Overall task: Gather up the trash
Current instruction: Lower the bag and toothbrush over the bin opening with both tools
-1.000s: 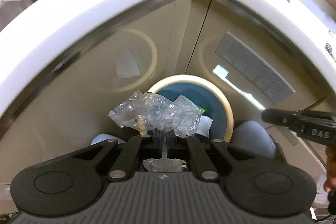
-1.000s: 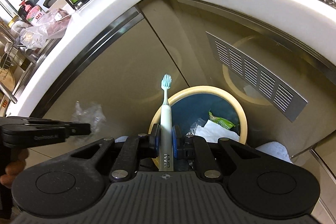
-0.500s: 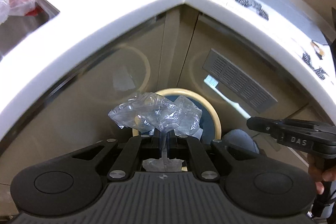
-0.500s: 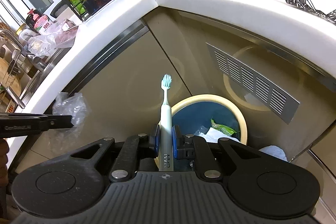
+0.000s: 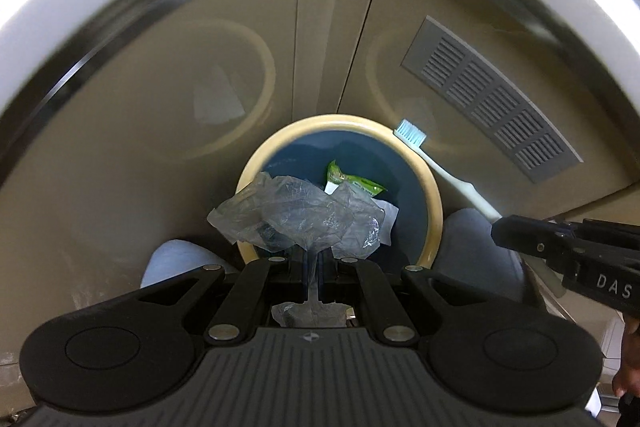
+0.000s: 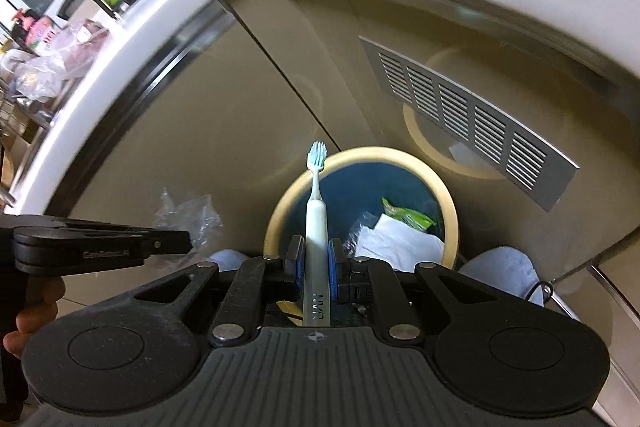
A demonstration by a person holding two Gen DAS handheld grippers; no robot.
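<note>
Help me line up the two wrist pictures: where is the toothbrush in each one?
Left wrist view: the toothbrush slants in from the right, handle in the right gripper, bristles above the bin's far rim.
Right wrist view: the toothbrush stands upright at centre, clamped in that gripper.
Shared landmark: the round bin with a cream rim, below both.

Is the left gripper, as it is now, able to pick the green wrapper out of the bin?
Probably not. The left gripper is shut on a crumpled clear plastic bag, which hangs over the bin opening in front of the green wrapper.
</note>
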